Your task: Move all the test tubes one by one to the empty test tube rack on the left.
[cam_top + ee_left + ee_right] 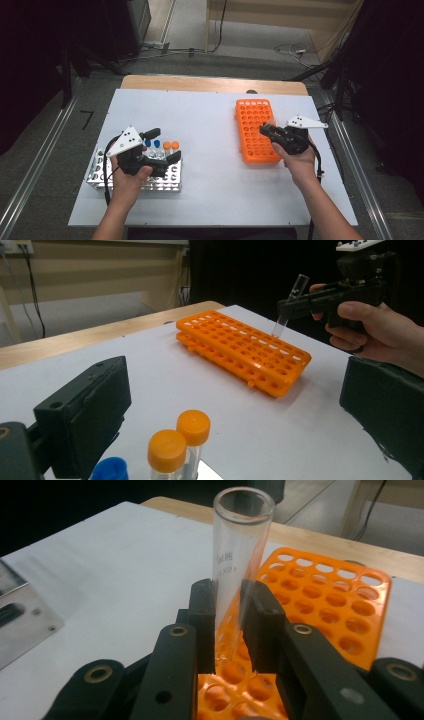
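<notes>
Two grippers are working at a white table [215, 190], one in each of the person's hands. The orange rack [256, 131] is the landmark here.

Nearest to the person, well to the left of the orange rack, the left gripper [159, 146] is hovering over a metal rack [100, 172]. Its jaws are standing wide apart and nothing is between them. In the left gripper view, two tubes with orange caps [177, 442] are standing just below those jaws, and a blue cap [110, 469] is peeking up beside them. In the high view, the same caps are sitting at the far edge of the metal rack.

Farther off, at the right side of the orange rack, the right gripper [266, 129] is pinching a clear glass tube [235, 570]. Its jaws are pressing on the tube from both sides, close together. The tube has no cap, and its open mouth is pointing up, leaning a little. Its round bottom is hanging just above the holes of the orange rack, in the right half of it. It is hard to tell if the bottom is touching the rack.

The orange rack is lying flat on the table, and all the holes that show are empty.
</notes>
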